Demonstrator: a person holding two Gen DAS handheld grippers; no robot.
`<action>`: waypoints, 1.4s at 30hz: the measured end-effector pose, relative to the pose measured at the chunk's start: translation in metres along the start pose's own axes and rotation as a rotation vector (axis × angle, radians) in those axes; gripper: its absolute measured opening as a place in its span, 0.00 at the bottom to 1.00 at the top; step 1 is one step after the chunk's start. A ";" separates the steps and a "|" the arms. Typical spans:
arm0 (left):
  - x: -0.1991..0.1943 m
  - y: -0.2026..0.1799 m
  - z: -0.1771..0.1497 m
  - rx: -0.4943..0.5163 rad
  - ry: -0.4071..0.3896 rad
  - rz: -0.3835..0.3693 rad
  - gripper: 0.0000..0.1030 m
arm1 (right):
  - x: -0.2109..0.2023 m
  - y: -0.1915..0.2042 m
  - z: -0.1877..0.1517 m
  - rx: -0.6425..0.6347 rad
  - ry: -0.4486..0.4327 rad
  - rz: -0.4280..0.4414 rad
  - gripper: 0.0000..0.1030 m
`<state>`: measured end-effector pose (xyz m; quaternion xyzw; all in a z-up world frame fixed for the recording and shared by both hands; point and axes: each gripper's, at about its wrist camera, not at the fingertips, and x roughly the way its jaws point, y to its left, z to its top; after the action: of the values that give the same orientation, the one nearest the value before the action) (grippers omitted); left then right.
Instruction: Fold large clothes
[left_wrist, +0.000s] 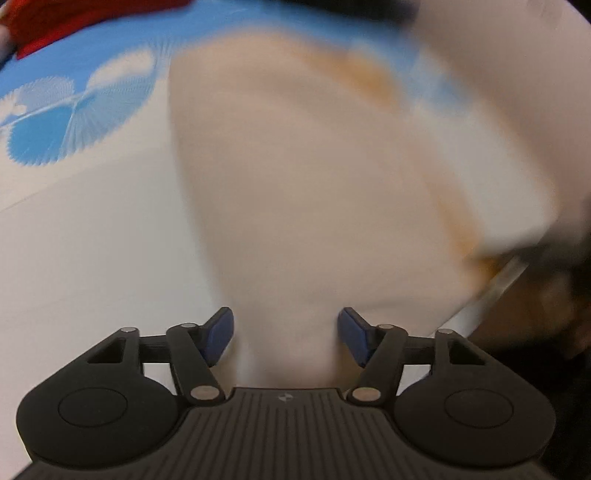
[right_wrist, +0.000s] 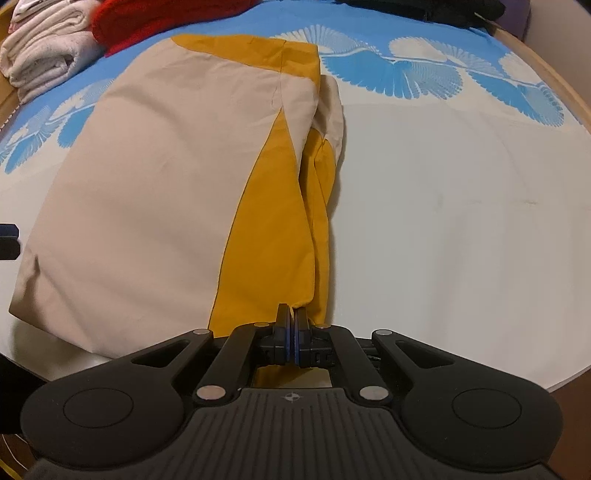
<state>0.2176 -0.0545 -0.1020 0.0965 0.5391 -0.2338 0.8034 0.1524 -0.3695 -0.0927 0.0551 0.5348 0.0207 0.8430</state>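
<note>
Worktop cloth (right_wrist: 461, 221) white, blue print. I see folded towels (right_wrist: 48, 55) at 10 o'clock. Right claw (right_wrist: 291, 332) pinches garment (right_wrist: 147, 192) hem; left claw (left_wrist: 284, 332) spread wide around blurred fabric.

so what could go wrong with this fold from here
1. The left gripper is open around beige cloth, so that side of the beige and yellow garment may slip free.
2. The right gripper pinches only a narrow yellow edge; pulling could skew the fold.

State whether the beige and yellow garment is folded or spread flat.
Folded lengthwise: the garment lies doubled on the sheet, with layered edges along its right side.
</note>
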 end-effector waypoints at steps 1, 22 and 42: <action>0.007 -0.010 -0.002 0.062 0.017 0.054 0.77 | 0.002 0.001 0.000 -0.005 0.004 -0.004 0.01; 0.035 0.034 0.085 -0.196 -0.076 0.086 0.75 | -0.059 -0.006 0.040 0.110 -0.560 -0.005 0.21; 0.023 0.089 0.107 -0.327 -0.163 -0.017 0.77 | 0.086 -0.009 0.162 0.404 -0.381 0.071 0.20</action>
<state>0.3549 -0.0268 -0.0888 -0.0595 0.5037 -0.1567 0.8475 0.3359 -0.3820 -0.1028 0.2437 0.3575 -0.0677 0.8990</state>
